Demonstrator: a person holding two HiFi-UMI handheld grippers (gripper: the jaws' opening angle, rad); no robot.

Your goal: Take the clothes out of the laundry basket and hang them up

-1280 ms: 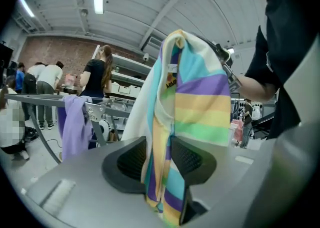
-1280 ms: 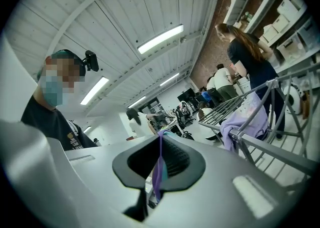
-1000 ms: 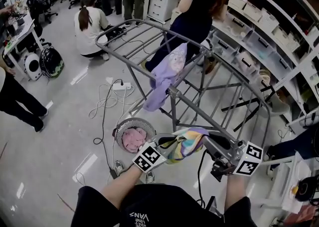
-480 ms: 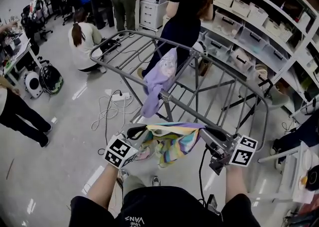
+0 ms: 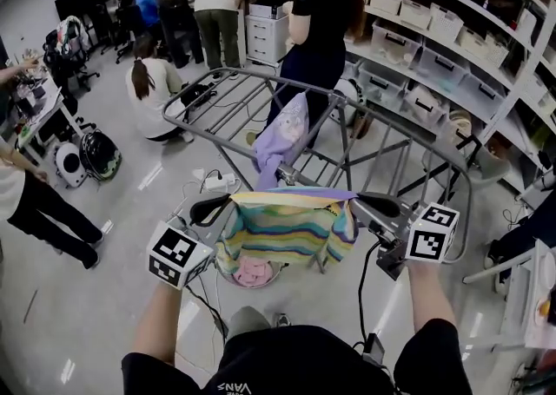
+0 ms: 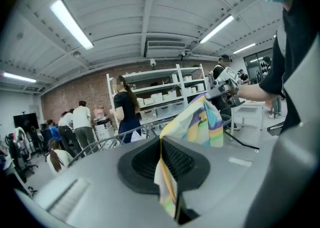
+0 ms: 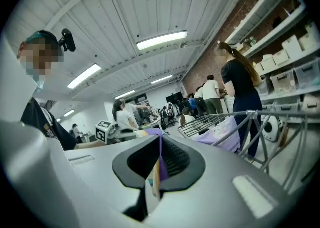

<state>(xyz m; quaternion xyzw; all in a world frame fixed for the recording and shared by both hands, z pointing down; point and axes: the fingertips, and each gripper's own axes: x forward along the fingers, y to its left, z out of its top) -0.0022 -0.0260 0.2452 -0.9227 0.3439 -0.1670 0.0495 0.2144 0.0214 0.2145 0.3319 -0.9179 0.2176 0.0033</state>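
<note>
Purple top [image 5: 283, 134] is hanging on rack [image 5: 252, 74] | left gripper [image 5: 228, 202], right gripper [image 5: 354, 202] are clamping striped cloth [image 5: 287, 230] mid-frame | pink clothes [image 5: 254, 270] are waiting in basket [image 5: 274, 279] below

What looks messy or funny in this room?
Nothing is broken or spilled. The purple garment hangs bunched and lopsided on the drying rack, and white cables lie tangled on the floor near it. The striped cloth is stretched between the left gripper and the right gripper.

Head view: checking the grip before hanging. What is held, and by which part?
Striped garment, pinched at its top corners by the left tool and right tool.
</note>
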